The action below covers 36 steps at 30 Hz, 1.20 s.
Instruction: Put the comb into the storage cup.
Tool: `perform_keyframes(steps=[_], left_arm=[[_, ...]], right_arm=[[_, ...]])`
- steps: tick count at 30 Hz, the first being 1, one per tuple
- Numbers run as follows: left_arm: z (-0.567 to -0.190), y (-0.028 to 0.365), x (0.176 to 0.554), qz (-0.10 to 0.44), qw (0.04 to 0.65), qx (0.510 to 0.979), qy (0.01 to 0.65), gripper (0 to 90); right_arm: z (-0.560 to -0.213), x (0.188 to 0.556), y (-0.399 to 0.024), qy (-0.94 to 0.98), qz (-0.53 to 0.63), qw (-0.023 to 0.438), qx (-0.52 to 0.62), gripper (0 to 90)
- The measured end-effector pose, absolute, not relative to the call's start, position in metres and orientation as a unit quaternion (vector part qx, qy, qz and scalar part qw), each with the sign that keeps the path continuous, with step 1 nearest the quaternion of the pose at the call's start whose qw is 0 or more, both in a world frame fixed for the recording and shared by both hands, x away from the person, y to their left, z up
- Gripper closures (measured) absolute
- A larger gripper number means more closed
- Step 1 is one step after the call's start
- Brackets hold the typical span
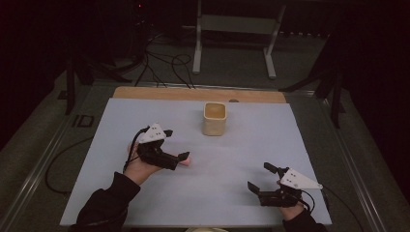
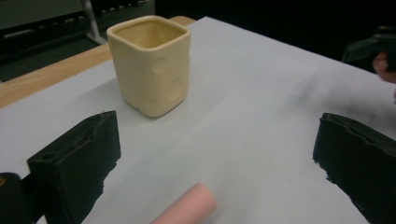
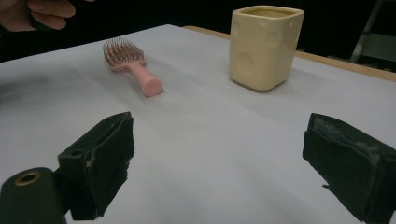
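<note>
A cream square cup (image 1: 214, 118) stands upright toward the back middle of the pale sheet. It appears again ahead of my left gripper (image 2: 150, 65) and at the upper right beyond my right gripper (image 3: 264, 46). A pink hairbrush (image 3: 133, 65) lies flat on the sheet, bristles up and handle toward the middle. My left gripper (image 1: 175, 144) hovers over it, open, and the handle end (image 2: 189, 207) lies low between its jaws, untouched. In the high view only the handle tip (image 1: 187, 162) peeks out. My right gripper (image 1: 261, 177) is open and holds nothing near the front right.
The pale sheet (image 1: 251, 145) covers a table with a wooden strip (image 1: 193, 93) along its far edge. Cables and a metal stand (image 1: 234, 29) lie on the floor beyond. A person's hand (image 3: 42, 11) holding the left gripper shows at the right gripper view's top left.
</note>
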<state>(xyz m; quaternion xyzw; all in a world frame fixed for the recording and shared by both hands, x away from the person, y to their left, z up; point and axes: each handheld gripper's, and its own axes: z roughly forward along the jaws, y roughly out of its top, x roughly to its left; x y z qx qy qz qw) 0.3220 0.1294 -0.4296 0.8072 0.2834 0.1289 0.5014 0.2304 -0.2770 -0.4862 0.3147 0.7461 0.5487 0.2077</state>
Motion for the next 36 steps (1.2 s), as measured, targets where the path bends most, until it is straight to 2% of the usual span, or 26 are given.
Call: perform_keyframes(steps=[3, 7, 14, 36], left_arm=[[-0.435, 0.127, 0.324, 0.124, 0.496, 0.810, 0.288, 5.5], [-0.444, 0.123, 0.326, 0.129, 0.485, 0.812, 0.297, 14.8], [-0.457, 0.121, 0.333, 0.119, 0.482, 0.808, 0.318, 19.6], [-0.480, 0.106, 0.347, 0.108, 0.428, 0.812, 0.382, 62.9]], right_arm=[[-0.486, 0.230, -0.277, 0.747, 0.548, 0.207, 0.314, 8.8], [-0.487, 0.230, -0.276, 0.749, 0.547, 0.204, 0.313, 8.8], [-0.487, 0.230, -0.276, 0.748, 0.548, 0.205, 0.313, 8.8], [-0.487, 0.230, -0.276, 0.748, 0.548, 0.204, 0.313, 8.9]])
